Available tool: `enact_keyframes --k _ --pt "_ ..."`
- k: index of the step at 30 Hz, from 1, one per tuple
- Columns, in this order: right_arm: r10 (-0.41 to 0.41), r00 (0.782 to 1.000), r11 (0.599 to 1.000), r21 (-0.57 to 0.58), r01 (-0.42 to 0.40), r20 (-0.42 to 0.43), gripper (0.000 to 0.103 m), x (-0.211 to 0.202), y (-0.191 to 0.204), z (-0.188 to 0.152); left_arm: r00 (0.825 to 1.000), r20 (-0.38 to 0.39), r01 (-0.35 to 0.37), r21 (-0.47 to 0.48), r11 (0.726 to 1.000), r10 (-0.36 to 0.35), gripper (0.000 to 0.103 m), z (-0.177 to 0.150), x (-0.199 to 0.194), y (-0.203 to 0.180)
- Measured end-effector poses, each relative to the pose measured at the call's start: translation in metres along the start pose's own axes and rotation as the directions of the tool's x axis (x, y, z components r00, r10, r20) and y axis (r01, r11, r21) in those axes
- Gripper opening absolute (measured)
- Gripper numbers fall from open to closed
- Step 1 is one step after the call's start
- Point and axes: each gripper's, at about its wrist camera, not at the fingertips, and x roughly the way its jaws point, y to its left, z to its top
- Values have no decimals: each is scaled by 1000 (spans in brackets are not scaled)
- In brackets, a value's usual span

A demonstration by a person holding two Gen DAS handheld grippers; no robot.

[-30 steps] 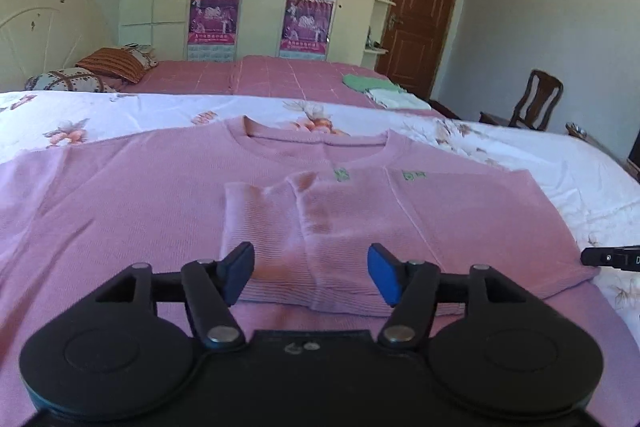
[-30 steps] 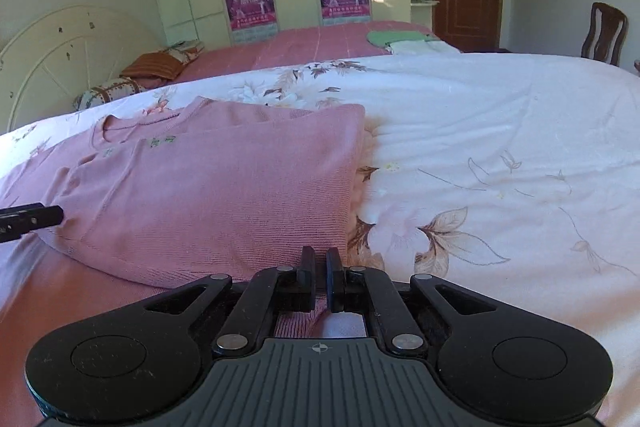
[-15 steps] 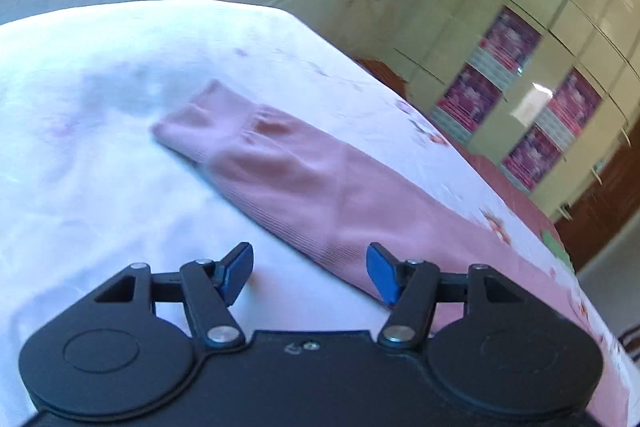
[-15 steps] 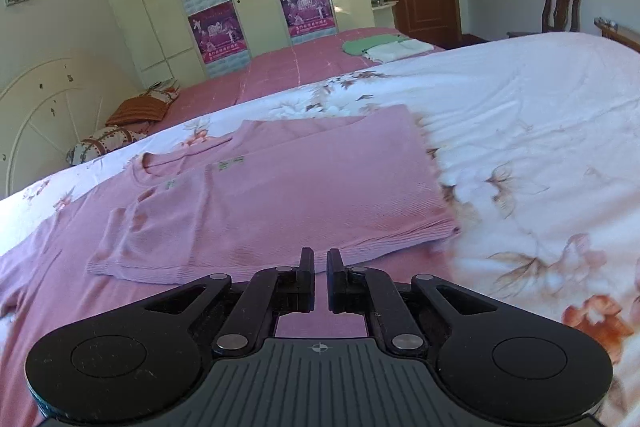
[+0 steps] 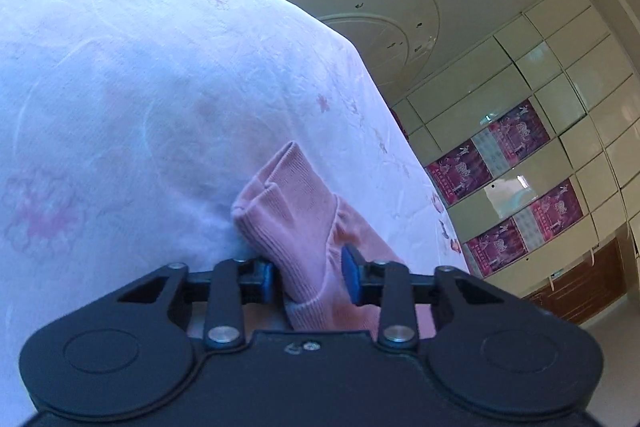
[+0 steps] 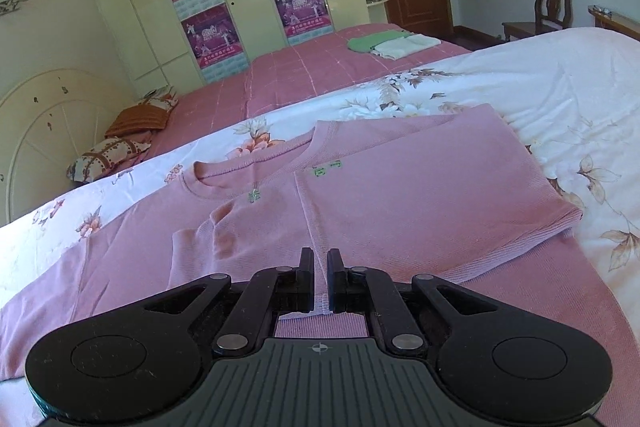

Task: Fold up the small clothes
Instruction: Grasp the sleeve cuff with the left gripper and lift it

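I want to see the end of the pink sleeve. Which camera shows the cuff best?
The left wrist view. The ribbed cuff lies close up on the white bedspread, between the fingers of the open left gripper. The right wrist view shows the sweater body and the other cuff folded onto it, not this one.

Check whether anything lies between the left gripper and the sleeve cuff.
Nothing visible does. The cuff already lies between the open fingers of the left gripper, on the bedspread, with only bare fabric there.
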Motion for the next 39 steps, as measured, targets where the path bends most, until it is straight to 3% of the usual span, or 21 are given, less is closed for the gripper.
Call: enact_keyframes --k 2,4,7,8,10,12,14,18,22,25,29,32,34,35,36,38,39 --pt "0 1000 1000 8 0 -7 5 0 3 -3 1000 -26 -1 -7 1000 1 8 5 10 3" --pt "-1 1000 1000 12 1 -10 5 0 7 -5 1000 -6 7 -1 1000 -7 6 11 6 -3" --pt "3 1000 1000 16 -2 -5 5 -5 6 -7 996 11 86 181 980 -90 6 6 -8 -45" --pt "2 1000 1000 16 -2 -3 5 -6 5 -7 995 -9 96 280 955 -97 6 -2 -7 -65" --pt "-2 1000 1000 16 2 -6 5 -7 2 -10 995 -77 93 355 930 -70 6 -21 4 -94" --pt "-2 1000 1000 24 3 -11 5 -6 -3 -10 986 -85 168 432 886 -146 6 -43 -2 -127" --pt "3 1000 999 32 -2 -11 5 -6 -8 -10 968 -128 252 498 830 -217 6 -70 -10 -165" --pt "22 1000 999 41 -22 -4 5 -7 -17 -5 913 -285 405 553 728 -292 6 -145 -6 -237" --pt "54 998 997 53 -54 10 5 -10 -28 -1 873 -373 485 600 636 -314 6 -226 -4 -282" --pt "76 997 996 52 -77 16 5 -12 -39 4 853 -414 520 619 589 -318 6 -273 0 -306" --pt "119 993 989 91 -120 18 5 -12 -56 13 835 -470 546 648 531 -285 6 -325 14 -331" --pt "144 990 984 105 -144 8 6 -8 -69 18 834 -499 545 678 493 -236 7 -361 26 -338" --pt "179 984 976 127 -176 -15 6 -3 -76 19 831 -527 541 686 487 -181 13 -383 38 -338" --pt "202 979 971 134 -197 -29 6 0 -78 19 831 -535 535 690 487 -155 26 -393 41 -337" --pt "217 975 968 143 -209 -43 6 2 -79 19 831 -537 534 695 482 -145 46 -399 42 -336" --pt "229 972 964 149 -219 -58 10 5 -78 20 837 -515 539 715 446 -185 62 -402 25 -332" --pt "235 970 963 151 -224 -56 51 5 -78 20 850 -483 525 741 419 -212 70 -399 12 -329"
